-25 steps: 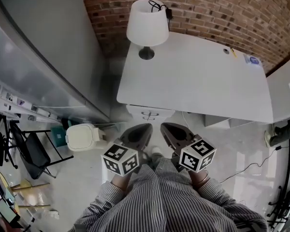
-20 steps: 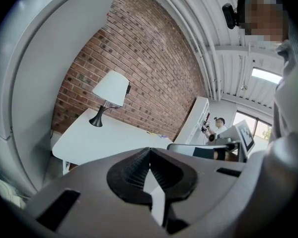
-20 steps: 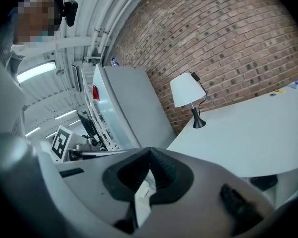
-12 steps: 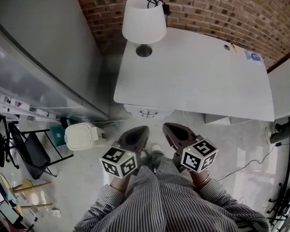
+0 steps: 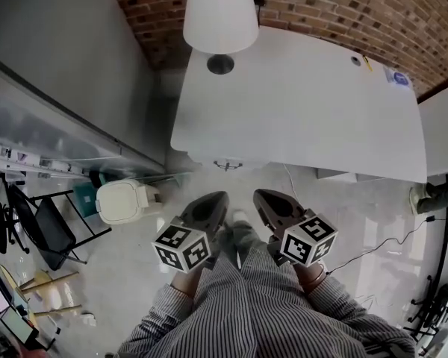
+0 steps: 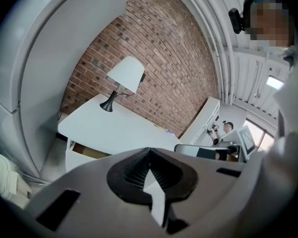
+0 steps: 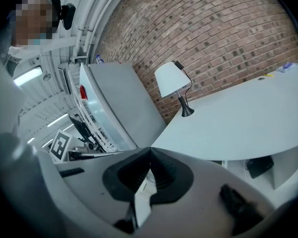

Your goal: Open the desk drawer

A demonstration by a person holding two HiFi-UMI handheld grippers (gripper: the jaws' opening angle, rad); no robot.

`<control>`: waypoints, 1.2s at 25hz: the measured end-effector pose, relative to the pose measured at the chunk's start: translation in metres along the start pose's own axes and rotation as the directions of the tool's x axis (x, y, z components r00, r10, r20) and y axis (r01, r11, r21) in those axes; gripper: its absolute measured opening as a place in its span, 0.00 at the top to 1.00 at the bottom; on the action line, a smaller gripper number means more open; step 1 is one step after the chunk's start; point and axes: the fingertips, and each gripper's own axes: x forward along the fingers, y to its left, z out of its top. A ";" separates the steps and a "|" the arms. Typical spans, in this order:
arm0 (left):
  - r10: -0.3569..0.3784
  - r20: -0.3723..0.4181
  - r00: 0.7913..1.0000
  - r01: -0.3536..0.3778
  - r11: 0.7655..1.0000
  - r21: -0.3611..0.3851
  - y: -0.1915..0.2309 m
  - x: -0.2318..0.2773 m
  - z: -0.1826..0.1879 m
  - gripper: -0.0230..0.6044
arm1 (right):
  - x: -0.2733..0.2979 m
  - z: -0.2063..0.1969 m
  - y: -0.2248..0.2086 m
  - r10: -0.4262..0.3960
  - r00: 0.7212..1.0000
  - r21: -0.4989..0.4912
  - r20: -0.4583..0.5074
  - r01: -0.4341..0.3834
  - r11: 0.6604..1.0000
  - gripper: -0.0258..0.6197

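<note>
1. The left gripper (image 5: 218, 198) has its jaws pressed together with nothing between them; the left gripper view shows the ribbed pads meeting at the tip. It carries nothing, which suits an approach with no object yet to take.
2. The right gripper (image 5: 260, 197) is likewise closed and empty. It sits just beside the left one, both held close in front of the striped sleeves (image 5: 246, 304) and pointing toward the desk (image 5: 306, 103). Probably neither hand has been committed to the pull yet.
3. The marker cubes (image 5: 183, 246) ride on the backs of the grippers, facing up toward the head camera.
4. The drawer (image 5: 228, 165) sits under the desk's near edge at its left end, and only its front and a small dark handle show. It looks closed, and it lies well apart from both grippers, with bare floor (image 5: 134, 274) between, so the task seems to be at its start.
5. Taking the handle will likely call for one pair of jaws to part first, since the handle is small and tucked beneath the overhanging top.
6. A lamp (image 5: 220, 13) stands at the desk's far left corner against the brick wall (image 5: 343, 6), clear of the drawer's travel.
7. A pale bin (image 5: 123, 200) stands on the floor left of the drawer, near enough to mind during the reach.
</note>
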 end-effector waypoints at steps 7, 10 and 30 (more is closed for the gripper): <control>0.007 -0.030 1.000 -0.008 1.000 -0.022 0.010 0.011 -0.014 0.94 | 0.010 -0.006 -0.015 -0.003 1.000 0.031 -0.010 0.004 1.000 0.93; 0.000 -0.044 0.999 -0.002 0.999 -0.041 0.015 0.015 -0.023 0.94 | 0.014 -0.010 -0.023 -0.013 1.000 0.045 -0.007 0.013 0.999 0.93; 0.085 -0.079 0.993 -0.099 0.974 -0.201 0.093 0.044 -0.078 0.94 | 0.069 -0.074 -0.065 0.000 0.995 0.162 -0.100 0.016 0.987 0.93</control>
